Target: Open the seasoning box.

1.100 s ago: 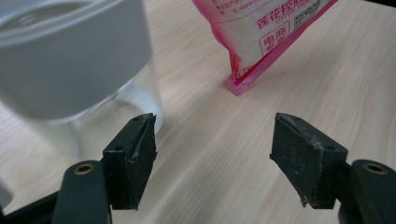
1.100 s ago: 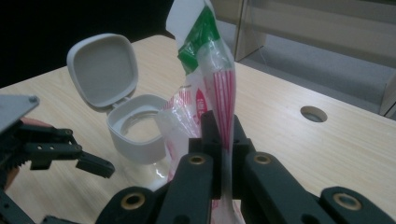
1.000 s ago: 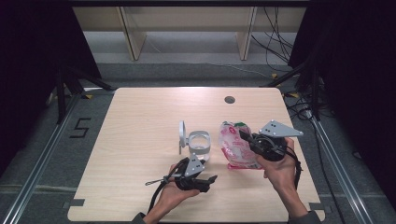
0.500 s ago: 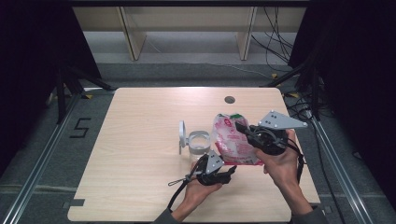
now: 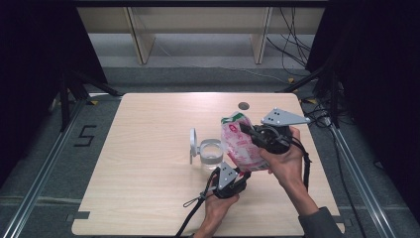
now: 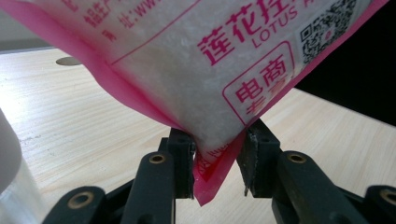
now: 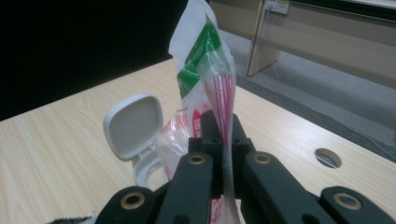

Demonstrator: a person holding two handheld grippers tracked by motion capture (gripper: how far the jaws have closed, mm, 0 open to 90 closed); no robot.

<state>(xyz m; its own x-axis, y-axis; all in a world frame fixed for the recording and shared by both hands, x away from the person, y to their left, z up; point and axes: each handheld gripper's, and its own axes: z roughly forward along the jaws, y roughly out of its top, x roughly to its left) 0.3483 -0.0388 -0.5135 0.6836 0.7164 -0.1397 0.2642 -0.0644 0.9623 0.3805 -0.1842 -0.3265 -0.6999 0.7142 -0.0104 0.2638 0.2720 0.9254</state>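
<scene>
A pink-and-white plastic bag with a green top hangs tilted above the table, and its printed side looms in the left gripper view. My right gripper is shut on the bag's upper part, the film pinched between its jaws. My left gripper reaches up from below. Its jaws have just been closing, the bag's bottom corner is between them, and both pads touch it. A clear jar with its hinged lid open stands just left of the bag.
The wooden table has a round cable hole near its far edge. The jar's grey lid stands upright close to my right gripper. A cable trails from the left gripper toward the front edge. Dark floor and rails surround the table.
The right gripper has lifted the bag up off the table. The left gripper has moved right, under the bag, and its jaws have narrowed onto the bottom corner.
</scene>
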